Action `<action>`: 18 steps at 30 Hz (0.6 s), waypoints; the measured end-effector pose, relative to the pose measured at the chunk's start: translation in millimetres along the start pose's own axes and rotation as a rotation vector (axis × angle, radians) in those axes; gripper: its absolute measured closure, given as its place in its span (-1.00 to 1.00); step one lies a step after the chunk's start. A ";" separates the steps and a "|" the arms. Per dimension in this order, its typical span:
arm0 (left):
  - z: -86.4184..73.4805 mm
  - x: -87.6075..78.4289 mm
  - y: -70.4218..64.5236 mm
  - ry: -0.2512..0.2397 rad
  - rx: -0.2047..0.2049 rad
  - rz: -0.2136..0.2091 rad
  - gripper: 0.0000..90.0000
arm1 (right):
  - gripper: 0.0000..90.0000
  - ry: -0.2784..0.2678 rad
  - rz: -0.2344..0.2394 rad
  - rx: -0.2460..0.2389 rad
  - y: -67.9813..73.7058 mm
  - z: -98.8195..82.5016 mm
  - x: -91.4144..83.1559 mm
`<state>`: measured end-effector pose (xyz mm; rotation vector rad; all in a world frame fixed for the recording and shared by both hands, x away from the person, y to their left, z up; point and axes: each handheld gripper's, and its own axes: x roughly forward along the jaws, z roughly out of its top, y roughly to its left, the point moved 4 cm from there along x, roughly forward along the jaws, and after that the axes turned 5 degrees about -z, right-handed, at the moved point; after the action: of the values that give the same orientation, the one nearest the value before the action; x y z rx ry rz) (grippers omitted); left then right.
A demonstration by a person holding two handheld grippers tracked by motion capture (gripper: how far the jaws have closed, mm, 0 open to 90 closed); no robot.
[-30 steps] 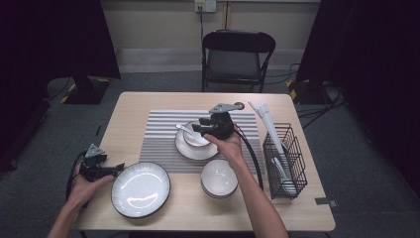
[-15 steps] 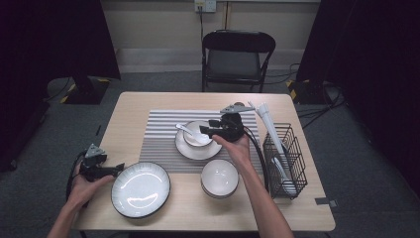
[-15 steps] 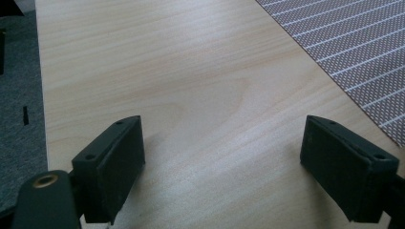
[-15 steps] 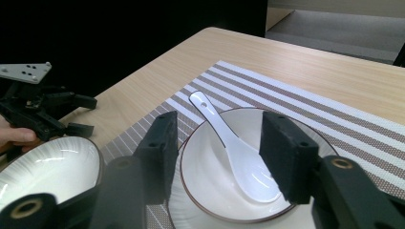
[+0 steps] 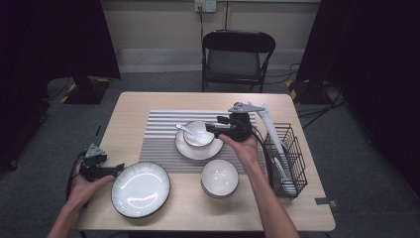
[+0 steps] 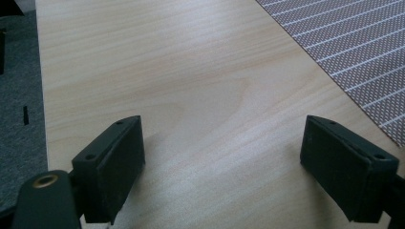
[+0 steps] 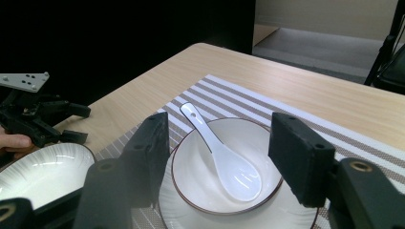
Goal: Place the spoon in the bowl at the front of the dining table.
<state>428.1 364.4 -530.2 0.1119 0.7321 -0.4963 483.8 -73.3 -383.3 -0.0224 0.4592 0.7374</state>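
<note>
Right tool jaws just opening, empty, above white ceramic spoon in white brown-rimmed bowl; left tool open over counter.

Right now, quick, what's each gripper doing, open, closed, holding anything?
Left gripper: open, holding nothing, over bare table.
Right gripper: open, jaws have just been opening, nothing between them; spoon lies in the bowl beyond.
</note>
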 end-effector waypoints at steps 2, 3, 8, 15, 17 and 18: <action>0.0 0.0 0.0 0.000 -0.001 0.000 -0.67 | -0.05 -0.018 0.001 -0.002 -0.1 1.8 -4.0; 0.0 0.0 0.0 0.000 -0.001 0.000 -0.67 | -0.05 -0.020 -0.005 -0.001 -0.4 2.2 -5.5; 0.0 0.0 0.0 0.000 0.000 0.000 -0.67 | -0.05 -0.047 -0.030 0.001 -3.9 5.3 -13.8; 0.0 0.0 -0.1 0.000 -0.001 0.000 -0.67 | -0.03 -0.050 -0.048 0.015 -12.0 5.8 -28.8; 0.0 0.0 0.0 0.000 0.000 0.000 -0.67 | -0.04 -0.043 -0.048 0.027 -15.1 5.1 -33.9; 0.0 0.0 0.0 0.000 0.000 0.000 -0.67 | -0.05 -0.039 -0.050 0.030 -16.4 4.7 -35.4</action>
<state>428.1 364.4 -530.2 0.1120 0.7323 -0.4958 473.5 -107.4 -366.7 0.0083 0.4306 0.6810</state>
